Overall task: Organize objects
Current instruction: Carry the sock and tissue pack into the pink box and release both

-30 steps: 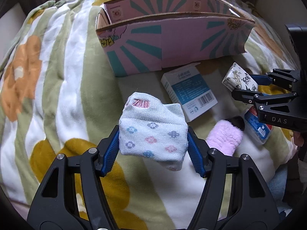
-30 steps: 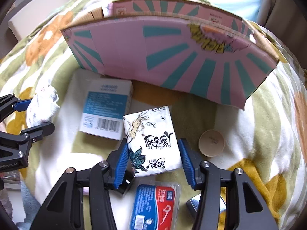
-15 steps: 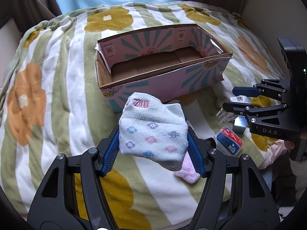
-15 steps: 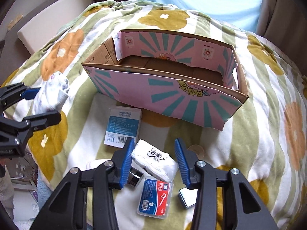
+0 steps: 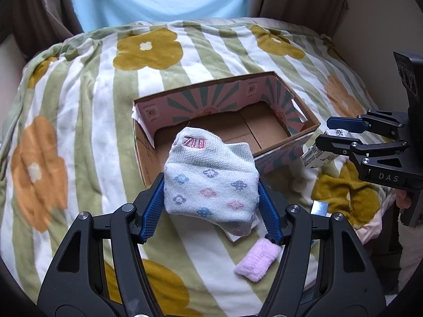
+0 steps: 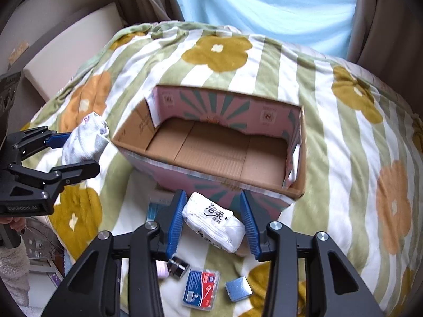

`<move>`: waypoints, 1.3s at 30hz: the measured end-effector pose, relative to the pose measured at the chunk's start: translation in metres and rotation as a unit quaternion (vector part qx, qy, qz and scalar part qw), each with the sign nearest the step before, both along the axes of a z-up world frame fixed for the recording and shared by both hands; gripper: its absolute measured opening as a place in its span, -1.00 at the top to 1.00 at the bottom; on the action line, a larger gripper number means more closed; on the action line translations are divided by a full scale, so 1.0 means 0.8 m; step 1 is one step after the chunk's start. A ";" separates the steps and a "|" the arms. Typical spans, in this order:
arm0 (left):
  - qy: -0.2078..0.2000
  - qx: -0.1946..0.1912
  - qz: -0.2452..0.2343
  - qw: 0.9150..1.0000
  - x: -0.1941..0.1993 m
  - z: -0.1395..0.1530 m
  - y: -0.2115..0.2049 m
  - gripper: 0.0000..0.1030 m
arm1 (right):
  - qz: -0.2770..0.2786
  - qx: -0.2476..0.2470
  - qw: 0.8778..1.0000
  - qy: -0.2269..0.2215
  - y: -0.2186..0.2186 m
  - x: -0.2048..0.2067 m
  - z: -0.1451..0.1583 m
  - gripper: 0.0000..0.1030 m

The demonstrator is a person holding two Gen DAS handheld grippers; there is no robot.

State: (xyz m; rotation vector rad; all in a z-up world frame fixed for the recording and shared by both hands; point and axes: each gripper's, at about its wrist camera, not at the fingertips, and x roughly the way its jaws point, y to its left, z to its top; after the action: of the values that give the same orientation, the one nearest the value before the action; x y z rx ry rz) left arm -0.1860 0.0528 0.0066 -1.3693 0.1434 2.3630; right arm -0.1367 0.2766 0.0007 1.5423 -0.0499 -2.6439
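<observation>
My left gripper [image 5: 211,200] is shut on a folded pale sock [image 5: 210,182] with coloured dots, held above the blanket just before the near left corner of an open pink cardboard box [image 5: 312,125]. The same sock [image 6: 84,140] shows in the right wrist view, left of the box [image 6: 297,192]. My right gripper [image 6: 214,219] is shut on a white tissue pack [image 6: 214,222], held in the air before the box's near wall. The same pack [image 5: 318,155] shows in the left wrist view, right of the box. The box interior shows bare cardboard.
On the flowered striped blanket [image 5: 87,121] lie a pink cloth roll [image 5: 257,260], a blue-red floss packet [image 6: 202,289], a small silver square box [image 6: 238,289], a dark cylinder [image 6: 178,264] and a blue-white carton [image 6: 156,206]. A curtain hangs behind.
Both grippers rose and pulled back with their loads. The box now appears lower and farther, with its inside open to view. The tissue pack left the blanket.
</observation>
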 end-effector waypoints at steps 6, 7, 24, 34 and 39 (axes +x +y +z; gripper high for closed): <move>-0.012 0.004 0.003 1.000 -0.068 0.016 0.008 -0.20 | -0.029 0.001 1.000 -0.006 0.023 -0.061 0.018 0.25; -0.016 0.002 0.005 1.000 -0.080 0.014 0.009 -0.20 | -0.036 0.001 0.999 -0.009 0.027 -0.071 0.018 0.25; -0.124 0.000 0.045 0.991 -0.200 -0.116 0.012 -0.20 | -0.072 -0.011 0.995 -0.070 0.057 -0.177 -0.061 0.25; -0.128 -0.024 0.047 0.990 -0.211 -0.123 0.020 -0.31 | -0.069 0.000 0.995 -0.072 0.046 -0.195 -0.078 0.22; -0.096 -0.060 0.044 0.993 -0.206 -0.114 0.029 -1.00 | -0.061 -0.025 0.996 -0.059 0.046 -0.193 -0.074 -0.99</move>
State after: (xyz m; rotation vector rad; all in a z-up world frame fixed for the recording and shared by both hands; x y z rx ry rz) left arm -0.3510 0.0760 -0.0847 -1.6844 0.1771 2.3083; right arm -0.2910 0.3133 -0.0584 1.7300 -0.2249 -2.6154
